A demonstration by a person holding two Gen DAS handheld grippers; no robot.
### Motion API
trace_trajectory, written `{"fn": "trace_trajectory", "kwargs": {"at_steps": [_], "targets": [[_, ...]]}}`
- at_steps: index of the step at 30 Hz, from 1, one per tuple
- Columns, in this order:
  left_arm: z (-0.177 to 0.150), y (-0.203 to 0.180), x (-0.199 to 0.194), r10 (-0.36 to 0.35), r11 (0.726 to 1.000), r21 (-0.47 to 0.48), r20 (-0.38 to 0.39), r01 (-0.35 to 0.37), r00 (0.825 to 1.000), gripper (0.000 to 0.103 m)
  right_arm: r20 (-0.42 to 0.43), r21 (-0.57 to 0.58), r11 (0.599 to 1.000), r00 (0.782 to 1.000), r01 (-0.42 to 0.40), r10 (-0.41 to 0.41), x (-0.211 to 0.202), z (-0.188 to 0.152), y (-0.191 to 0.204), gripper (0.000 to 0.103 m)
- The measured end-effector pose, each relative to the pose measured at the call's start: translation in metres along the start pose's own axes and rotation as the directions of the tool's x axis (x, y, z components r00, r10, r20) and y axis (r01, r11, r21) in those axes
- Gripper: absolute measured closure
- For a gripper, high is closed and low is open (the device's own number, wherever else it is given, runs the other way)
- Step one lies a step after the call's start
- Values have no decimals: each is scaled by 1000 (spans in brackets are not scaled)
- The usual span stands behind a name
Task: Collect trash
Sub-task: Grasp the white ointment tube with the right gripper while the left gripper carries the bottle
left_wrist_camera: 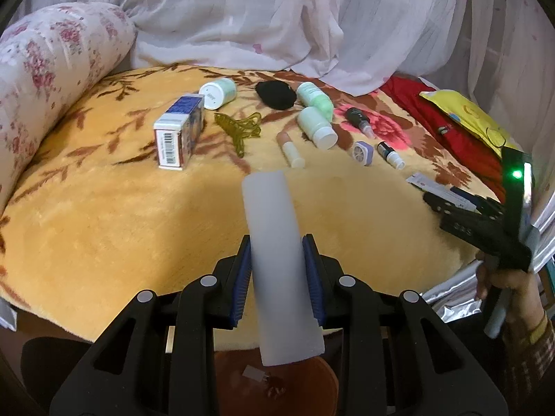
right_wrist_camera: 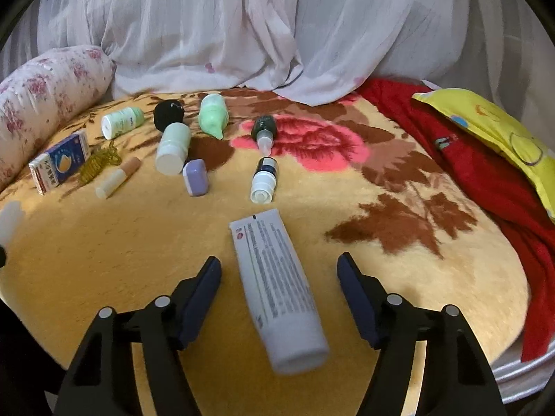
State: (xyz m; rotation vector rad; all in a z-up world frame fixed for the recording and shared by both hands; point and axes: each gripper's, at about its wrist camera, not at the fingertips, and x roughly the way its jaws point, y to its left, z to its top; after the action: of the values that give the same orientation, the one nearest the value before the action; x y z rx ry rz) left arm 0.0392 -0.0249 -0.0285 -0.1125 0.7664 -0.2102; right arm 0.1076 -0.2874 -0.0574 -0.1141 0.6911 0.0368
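My left gripper (left_wrist_camera: 277, 242) is shut on a pale white cylinder (left_wrist_camera: 274, 242), which points away over the yellow blanket (left_wrist_camera: 138, 228). The cylinder's near end hangs above a brown bowl (left_wrist_camera: 312, 384) that holds a few scraps. My right gripper (right_wrist_camera: 279, 260) stands open around a white printed tube (right_wrist_camera: 274, 284). The tube lies on the blanket between the fingers, and the pads do not touch it. In the left wrist view the right gripper (left_wrist_camera: 447, 204) shows at the right edge, held by a hand (left_wrist_camera: 503, 284), with the tube (left_wrist_camera: 437, 183) at its tips.
Farther back on the blanket lie a blue-white box (right_wrist_camera: 60, 161), white-green bottles (right_wrist_camera: 173, 149), a black lump (right_wrist_camera: 168, 114), olive string (right_wrist_camera: 99, 163), a balm stick (right_wrist_camera: 116, 178), a purple case (right_wrist_camera: 196, 176) and small dark bottles (right_wrist_camera: 263, 180). A floral bolster (right_wrist_camera: 45, 97) lies left, a red cloth (right_wrist_camera: 485, 173) and a yellow pillow (right_wrist_camera: 492, 128) right.
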Motion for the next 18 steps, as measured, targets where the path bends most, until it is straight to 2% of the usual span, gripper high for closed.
{"fn": "trace_trajectory", "kwargs": {"at_steps": [2, 8, 14, 18], "targets": [[-2, 2, -2, -7, 1000, 0, -2, 7, 1000, 74, -4, -29, 1000, 1000, 10, -10, -1, 1, 4, 70], [-9, -1, -11, -41, 999, 16, -10, 42, 999, 74, 62, -63, 998, 998, -15, 18, -34, 2, 18, 71], [-24, -4, -28, -80, 995, 58, -55, 83, 995, 74, 81, -98, 983, 983, -155, 163, -88, -5, 46, 70], [-41, 0, -39, -91, 992, 76, -106, 99, 990, 74, 26, -129, 948, 955, -290, 295, -115, -22, 72, 70]]}}
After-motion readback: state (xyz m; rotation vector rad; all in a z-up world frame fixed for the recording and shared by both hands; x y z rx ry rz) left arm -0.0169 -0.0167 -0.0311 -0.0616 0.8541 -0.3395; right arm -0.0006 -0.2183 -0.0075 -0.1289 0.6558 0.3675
